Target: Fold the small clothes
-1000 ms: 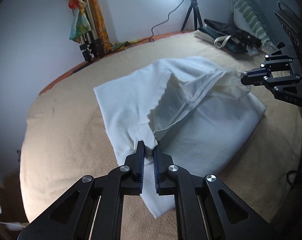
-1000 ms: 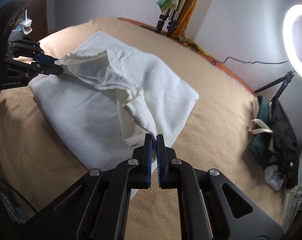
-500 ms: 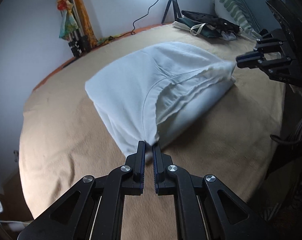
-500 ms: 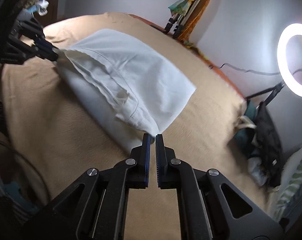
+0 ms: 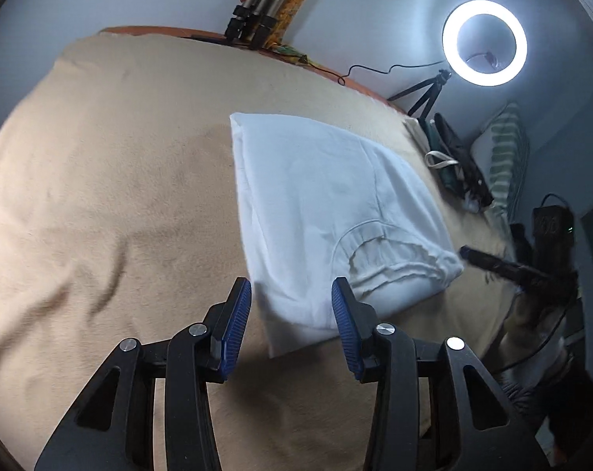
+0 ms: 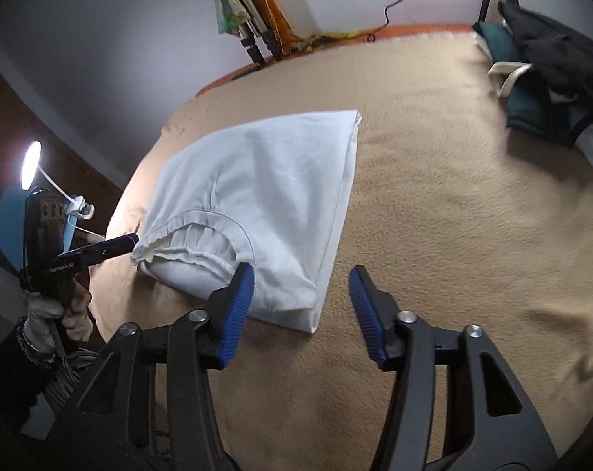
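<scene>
While both tools part their jaws, a folded white garment (image 5: 335,212) lies flat on a bed covered by a tan blanket (image 5: 112,180), nothing pinched in either tool. Seen from the left wrist, the left tool (image 5: 291,324) hovers over the garment's near corner, its blue pads (image 5: 233,329) opening on either side of the cloth without pressing it. The garment's long axis runs from that near edge away toward the far wall, its ribbed neckline (image 5: 390,251) at the near end curving toward the right tool (image 5: 467,253), whose tip sits just beside the garment's right corner; the jaws there are too blurred to read. Farther right stand a lit ring light (image 5: 484,43) on a tripod and a heap of dark clothes (image 5: 453,157). From the right wrist, the right tool (image 6: 301,308) shows opening jaws, the left pad at the cloth's edge, the right pad over bare blanket, while a gloved hand (image 6: 57,314) grips the left tool's handle.
</scene>
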A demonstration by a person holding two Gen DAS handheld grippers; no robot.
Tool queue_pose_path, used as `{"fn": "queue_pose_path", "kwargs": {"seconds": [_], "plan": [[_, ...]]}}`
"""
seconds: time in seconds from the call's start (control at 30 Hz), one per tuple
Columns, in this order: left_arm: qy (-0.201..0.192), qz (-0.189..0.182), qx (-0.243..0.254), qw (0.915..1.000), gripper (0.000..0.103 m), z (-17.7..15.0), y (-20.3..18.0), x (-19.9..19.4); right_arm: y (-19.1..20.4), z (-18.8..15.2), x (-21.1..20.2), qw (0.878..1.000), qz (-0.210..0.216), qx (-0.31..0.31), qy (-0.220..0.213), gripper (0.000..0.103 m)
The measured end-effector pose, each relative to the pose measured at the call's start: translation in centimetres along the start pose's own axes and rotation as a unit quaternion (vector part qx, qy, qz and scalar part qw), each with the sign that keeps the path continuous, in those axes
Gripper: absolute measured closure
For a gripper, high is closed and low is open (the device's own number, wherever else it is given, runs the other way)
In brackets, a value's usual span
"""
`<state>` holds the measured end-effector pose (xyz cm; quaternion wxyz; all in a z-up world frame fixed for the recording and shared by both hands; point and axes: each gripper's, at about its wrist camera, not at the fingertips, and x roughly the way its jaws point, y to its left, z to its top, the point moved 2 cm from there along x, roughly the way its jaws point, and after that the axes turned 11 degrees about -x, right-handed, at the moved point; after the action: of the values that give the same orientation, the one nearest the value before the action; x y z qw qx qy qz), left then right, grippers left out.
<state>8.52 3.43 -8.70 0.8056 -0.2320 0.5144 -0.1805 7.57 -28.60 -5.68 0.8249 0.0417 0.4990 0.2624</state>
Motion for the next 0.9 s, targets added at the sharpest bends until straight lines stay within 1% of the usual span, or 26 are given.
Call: {"fn": "queue_pose_path", "kwargs": {"seconds": [0.03, 0.07, 0.1, 0.17, 0.2, 0.27, 0.3, 0.33, 0.4, 0.47, 0.5, 0.53, 0.57, 0.63, 0.7, 0.77, 0.8, 0.87, 0.9], "plan": [[0.003, 0.005, 0.006, 1.0000, 0.076, -0.2, -0.2, 0.3, 0.2, -0.1, 0.7, 1.000, 0.000, -0.003, 0.010, 0.074], [0.004, 0.016, 0.016, 0.9997, 0.098, -0.4, -0.5, 0.6, 0.5, -0.1, 1.2, 1.000, 0.002, -0.006, 0.018, 0.089], [0.005, 0.020, 0.021, 0.9996, 0.100, -0.6, -0.7, 0.8, 0.7, -0.2, 1.7, 1.000, 0.002, -0.008, 0.025, 0.094], [0.000, 0.025, 0.022, 0.9995, 0.100, -0.8, -0.8, 0.4, 1.1, -0.3, 1.5, 1.000, 0.004, -0.010, 0.022, 0.096], [-0.002, 0.029, 0.023, 0.9993, 0.100, -0.8, -0.8, 0.0, 1.3, -0.3, 0.8, 1.000, 0.006, -0.010, 0.016, 0.096], [-0.011, 0.046, 0.033, 0.9983, 0.100, -0.8, -0.6, -0.8, 1.4, -0.2, -0.4, 1.000, 0.023, -0.007, 0.000, 0.096], [-0.011, 0.057, 0.043, 0.9974, 0.100, -0.9, -0.5, -0.9, 1.3, 0.0, -0.7, 1.000, 0.020, -0.009, -0.001, 0.096], [-0.005, 0.066, 0.052, 0.9964, 0.100, -1.1, -0.3, -0.7, 1.2, -0.1, -0.6, 1.000, 0.011, -0.013, 0.002, 0.096], [0.007, 0.087, 0.066, 0.9940, 0.100, -1.7, 0.1, -0.2, 0.8, -0.7, 0.4, 0.999, -0.004, -0.021, 0.025, 0.096], [0.006, 0.094, 0.065, 0.9934, 0.100, -1.7, 0.4, -0.2, 0.8, -1.0, 1.3, 0.998, -0.008, -0.031, 0.048, 0.096], [-0.002, 0.095, 0.063, 0.9935, 0.100, -1.3, 0.3, -0.5, 1.0, -0.9, 1.4, 0.998, -0.016, -0.042, 0.054, 0.096], [-0.009, 0.090, 0.062, 0.9939, 0.100, -1.0, 0.1, -0.9, 1.2, -0.6, 1.3, 0.997, -0.028, -0.053, 0.054, 0.087], [-0.019, 0.087, 0.062, 0.9941, 0.100, -0.5, -0.2, -1.3, 1.5, -0.3, 1.0, 0.996, -0.041, -0.066, 0.050, 0.073], [-0.035, 0.084, 0.069, 0.9935, 0.099, 0.7, -1.0, -1.8, 1.7, 0.7, -0.4, 0.995, -0.058, -0.079, 0.011, 0.052], [-0.044, 0.079, 0.071, 0.9934, 0.099, 2.1, -1.9, -1.6, 1.8, 1.9, -1.4, 0.995, -0.059, -0.083, -0.026, 0.052], [-0.054, 0.076, 0.078, 0.9926, 0.099, 3.7, -3.1, -1.0, 1.9, 3.4, -1.4, 0.994, -0.053, -0.086, -0.044, 0.053], [-0.056, 0.075, 0.081, 0.9922, 0.099, 4.5, -3.4, -0.7, 2.0, 4.3, -1.0, 0.993, -0.054, -0.090, -0.046, 0.054], [-0.058, 0.069, 0.077, 0.9930, 0.099, 6.3, -3.8, 0.5, 2.4, 6.0, 0.5, 0.992, -0.055, -0.103, -0.044, 0.068], [-0.058, 0.065, 0.073, 0.9936, 0.099, 6.9, -3.9, 1.0, 2.7, 6.9, 1.4, 0.992, -0.053, -0.110, -0.042, 0.070]]}}
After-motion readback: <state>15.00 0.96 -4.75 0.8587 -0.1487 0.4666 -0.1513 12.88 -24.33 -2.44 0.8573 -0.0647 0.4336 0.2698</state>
